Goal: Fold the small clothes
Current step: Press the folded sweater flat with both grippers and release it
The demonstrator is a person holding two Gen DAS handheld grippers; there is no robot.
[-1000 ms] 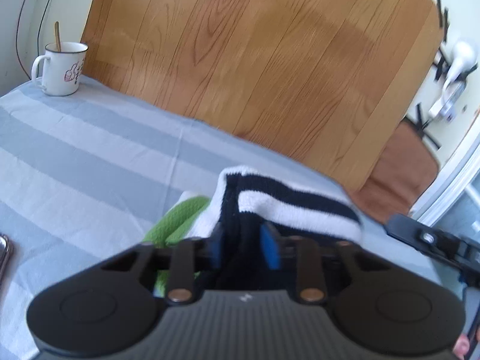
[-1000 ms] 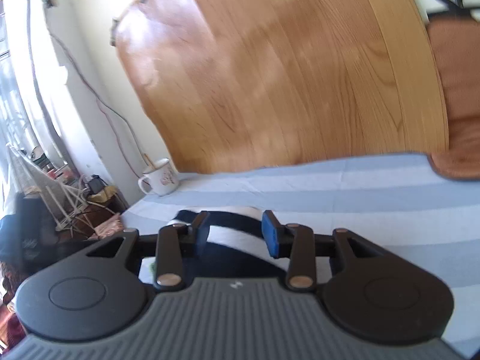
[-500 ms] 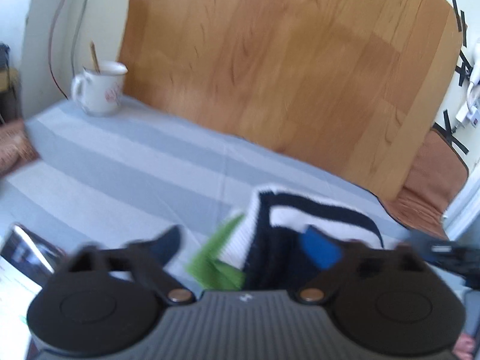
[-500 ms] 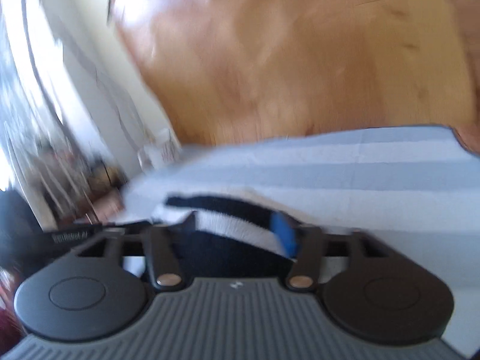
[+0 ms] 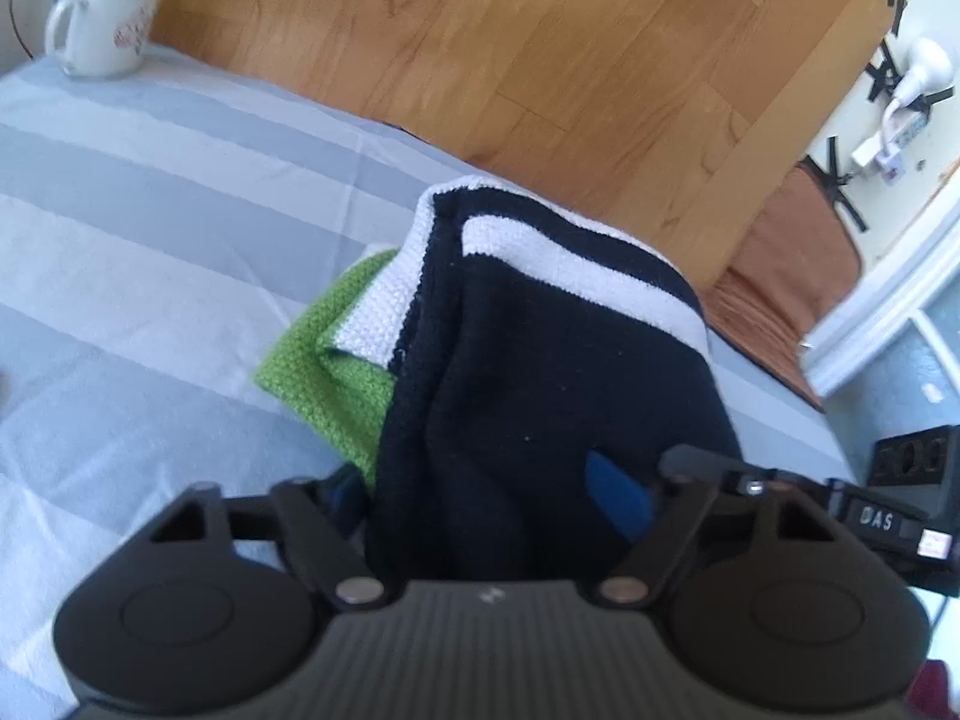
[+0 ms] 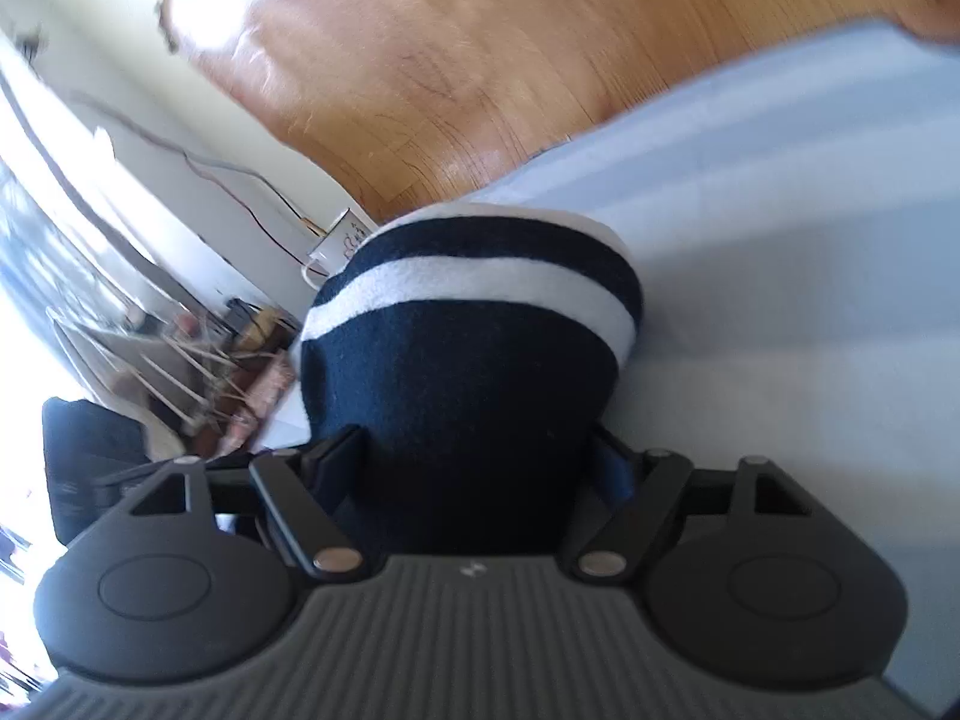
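Navy-and-white striped garment (image 5: 540,372) lies bunched on the striped sheet (image 5: 150,192), over a green knit (image 5: 324,360), well apart from the mug (image 5: 102,24). Left gripper (image 5: 492,492) and right gripper (image 6: 480,456) straddle its dark end, jaws closing, pads not yet clamping. Likely regripping for the next fold.

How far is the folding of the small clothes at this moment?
Done: the navy striped garment lies doubled on the striped sheet, over a green knit piece. In hand: the left gripper and right gripper are closing around its near end. Left: finishing this fold; the green piece looks unfolded.
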